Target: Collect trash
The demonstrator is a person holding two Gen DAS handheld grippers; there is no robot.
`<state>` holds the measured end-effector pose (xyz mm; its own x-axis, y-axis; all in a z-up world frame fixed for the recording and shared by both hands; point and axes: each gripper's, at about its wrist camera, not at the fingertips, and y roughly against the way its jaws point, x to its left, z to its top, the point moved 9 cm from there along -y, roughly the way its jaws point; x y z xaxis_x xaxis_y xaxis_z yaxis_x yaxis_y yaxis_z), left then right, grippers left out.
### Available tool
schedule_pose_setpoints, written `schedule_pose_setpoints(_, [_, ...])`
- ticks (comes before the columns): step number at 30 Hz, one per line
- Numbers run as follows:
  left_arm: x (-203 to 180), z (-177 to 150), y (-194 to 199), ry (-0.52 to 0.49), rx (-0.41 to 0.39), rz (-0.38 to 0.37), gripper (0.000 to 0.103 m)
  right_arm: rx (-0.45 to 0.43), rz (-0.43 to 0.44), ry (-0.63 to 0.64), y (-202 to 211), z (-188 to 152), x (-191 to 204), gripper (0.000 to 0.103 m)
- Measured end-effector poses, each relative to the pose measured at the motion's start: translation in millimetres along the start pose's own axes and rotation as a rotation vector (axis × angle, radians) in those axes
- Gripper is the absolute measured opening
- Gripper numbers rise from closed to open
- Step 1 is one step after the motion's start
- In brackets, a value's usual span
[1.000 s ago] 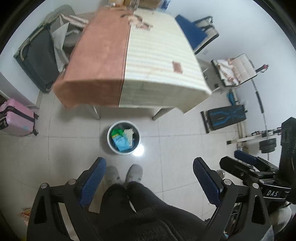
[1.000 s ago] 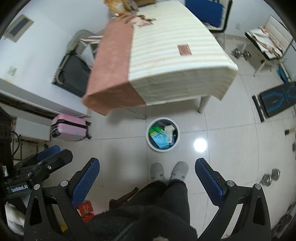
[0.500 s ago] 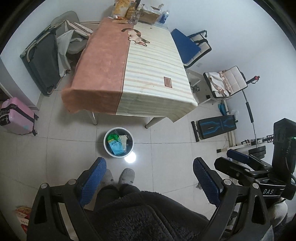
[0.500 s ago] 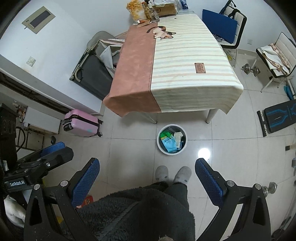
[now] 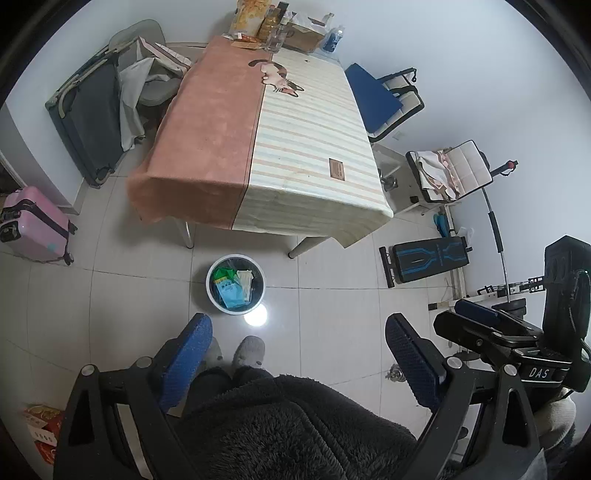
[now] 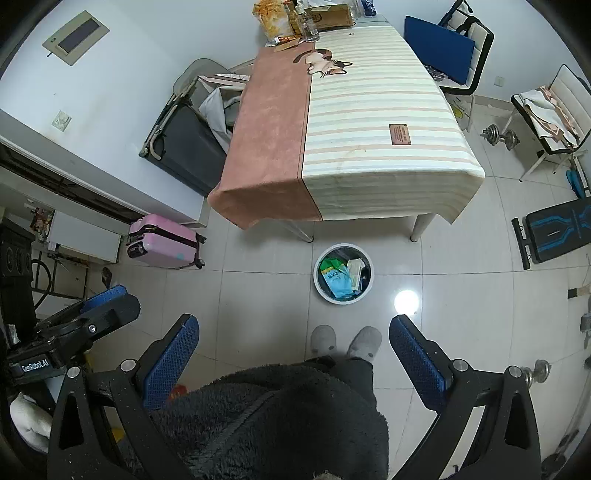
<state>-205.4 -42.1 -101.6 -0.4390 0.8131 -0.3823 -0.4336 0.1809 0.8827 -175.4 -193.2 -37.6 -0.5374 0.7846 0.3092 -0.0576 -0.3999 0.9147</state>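
A round white trash bin [image 5: 235,284] stands on the tiled floor in front of the table, with green, blue and white wrappers inside; it also shows in the right wrist view [image 6: 343,274]. My left gripper [image 5: 297,349] is open and empty, held high above the floor. My right gripper [image 6: 291,352] is open and empty, at the same height. The table [image 5: 280,147] has a pink and striped cloth; snack bags, bottles and a box [image 6: 295,18] stand at its far end.
A pink suitcase [image 6: 162,245] stands at the left, a folded dark cot [image 5: 88,122] leans on the wall, a blue chair [image 5: 380,99] and a weight bench [image 5: 428,258] are at the right. Dumbbells [image 6: 500,134] lie on the floor. My slippered feet [image 6: 347,341] are below.
Both grippers have risen and drawn back from the table; more of the room and the table's far end shows. Both stay open and empty.
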Motion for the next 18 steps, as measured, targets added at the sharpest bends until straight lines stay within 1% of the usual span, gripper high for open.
schedule_pose_setpoints(4, [-0.4, 1.5, 0.8, -0.005, -0.004, 0.004, 0.096, 0.009, 0.025, -0.001, -2.4, 2.9, 2.8, 0.103])
schedule_pose_setpoints(18, [-3.5, 5.5, 3.7, -0.02, -0.012, 0.002, 0.096, 0.0, 0.012, -0.01, 1.4, 5.8, 4.8, 0.103])
